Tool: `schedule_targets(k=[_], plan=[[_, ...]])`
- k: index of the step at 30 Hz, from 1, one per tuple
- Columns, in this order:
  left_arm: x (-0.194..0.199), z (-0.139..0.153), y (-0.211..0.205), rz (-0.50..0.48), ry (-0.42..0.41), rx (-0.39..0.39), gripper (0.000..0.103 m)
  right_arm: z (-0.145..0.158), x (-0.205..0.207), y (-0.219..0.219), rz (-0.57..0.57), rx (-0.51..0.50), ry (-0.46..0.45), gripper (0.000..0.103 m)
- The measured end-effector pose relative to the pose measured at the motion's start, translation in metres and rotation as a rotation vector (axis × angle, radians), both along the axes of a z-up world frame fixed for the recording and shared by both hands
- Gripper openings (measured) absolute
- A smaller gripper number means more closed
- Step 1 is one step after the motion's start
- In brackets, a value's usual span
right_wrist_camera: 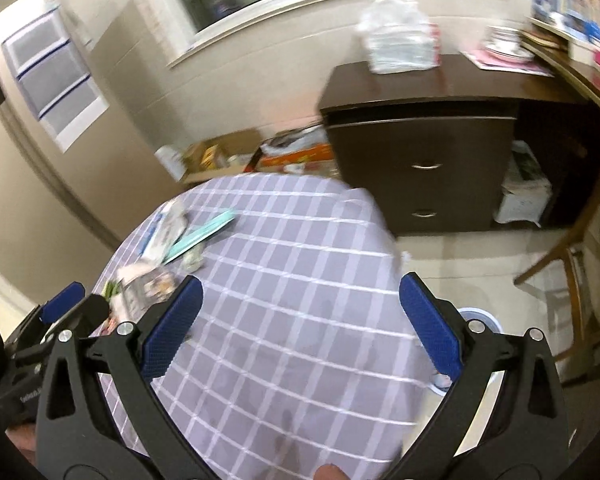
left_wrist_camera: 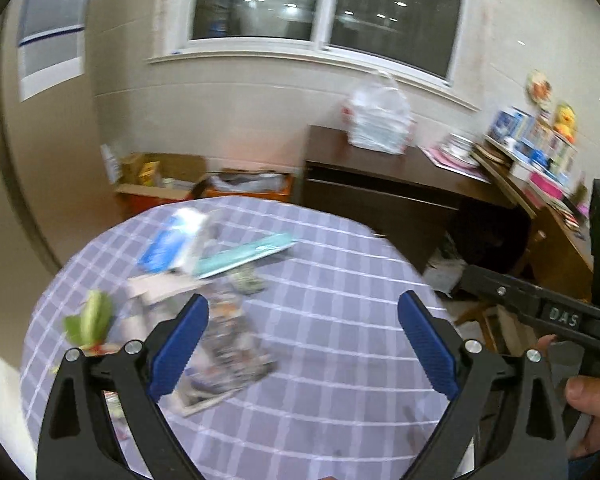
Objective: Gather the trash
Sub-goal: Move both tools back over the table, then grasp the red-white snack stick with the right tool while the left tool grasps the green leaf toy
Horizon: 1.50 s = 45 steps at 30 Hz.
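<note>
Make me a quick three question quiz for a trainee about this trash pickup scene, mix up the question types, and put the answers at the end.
1. True or false: the left claw is shut on a piece of trash.
2. Multiple choice: the litter pile lies on which part of the checked tablecloth, seen from the left wrist camera? A) left part B) right part C) it is on the floor
3. Fill in: the right claw hangs over a ______ stretch of cloth, with its jaws spread.

Key: 1 false, it is open and holds nothing. 2 A. 3 bare.
</note>
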<state>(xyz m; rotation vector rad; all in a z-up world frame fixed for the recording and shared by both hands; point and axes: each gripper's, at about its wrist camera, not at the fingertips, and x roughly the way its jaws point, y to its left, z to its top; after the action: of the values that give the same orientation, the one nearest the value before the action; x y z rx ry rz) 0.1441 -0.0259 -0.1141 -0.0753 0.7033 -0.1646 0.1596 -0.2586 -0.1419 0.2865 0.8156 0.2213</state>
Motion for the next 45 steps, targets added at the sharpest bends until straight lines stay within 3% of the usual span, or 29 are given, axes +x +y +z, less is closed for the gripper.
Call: schedule_targets(k=[6, 15, 23, 25, 27, 28, 30, 32, 36, 40, 42, 45], plan=[[-0.015, -0.011, 0.068, 0.132, 0.011, 0.002, 0.094, -0.002, 0.003, 0.069, 0.151, -0.038, 0.005, 0.097], [-0.015, -0.048, 0.163, 0.332, 0.078, 0.013, 0.094, -0.012, 0.001, 0.138, 0.283, -0.098, 0.027, 0.097], [0.022, -0.085, 0.201, 0.353, 0.163, 0.035, 0.093, -0.027, -0.001, 0.187, 0.393, -0.131, 0.058, 0.097], [0.033, -0.095, 0.203, 0.334, 0.196, 0.038, 0.083, -0.029, -0.001, 0.198, 0.419, -0.133, 0.063, 0.097], [0.041, -0.106, 0.205, 0.295, 0.238, 0.010, 0.057, -0.032, -0.001, 0.209, 0.445, -0.143, 0.062, 0.097], [0.042, -0.107, 0.206, 0.287, 0.232, 0.001, 0.057, -0.034, 0.000, 0.214, 0.457, -0.146, 0.061, 0.097], [0.039, -0.107, 0.206, 0.258, 0.225, -0.023, 0.032, -0.037, 0.001, 0.222, 0.473, -0.146, 0.066, 0.096], [0.035, -0.108, 0.210, 0.249, 0.227, -0.066, 0.021, -0.042, 0.001, 0.235, 0.498, -0.150, 0.073, 0.096], [0.021, -0.103, 0.217, 0.279, 0.210, -0.053, 0.019, -0.046, -0.002, 0.268, 0.581, -0.156, 0.057, 0.080], [-0.001, -0.098, 0.233, 0.323, 0.191, -0.082, 0.019, -0.054, -0.005, 0.297, 0.650, -0.179, 0.040, 0.074], [-0.009, -0.097, 0.239, 0.342, 0.189, -0.093, 0.019, -0.061, -0.005, 0.311, 0.679, -0.196, 0.044, 0.066], [-0.021, -0.097, 0.247, 0.372, 0.191, -0.089, 0.019, -0.070, -0.004, 0.324, 0.694, -0.214, 0.048, 0.063]])
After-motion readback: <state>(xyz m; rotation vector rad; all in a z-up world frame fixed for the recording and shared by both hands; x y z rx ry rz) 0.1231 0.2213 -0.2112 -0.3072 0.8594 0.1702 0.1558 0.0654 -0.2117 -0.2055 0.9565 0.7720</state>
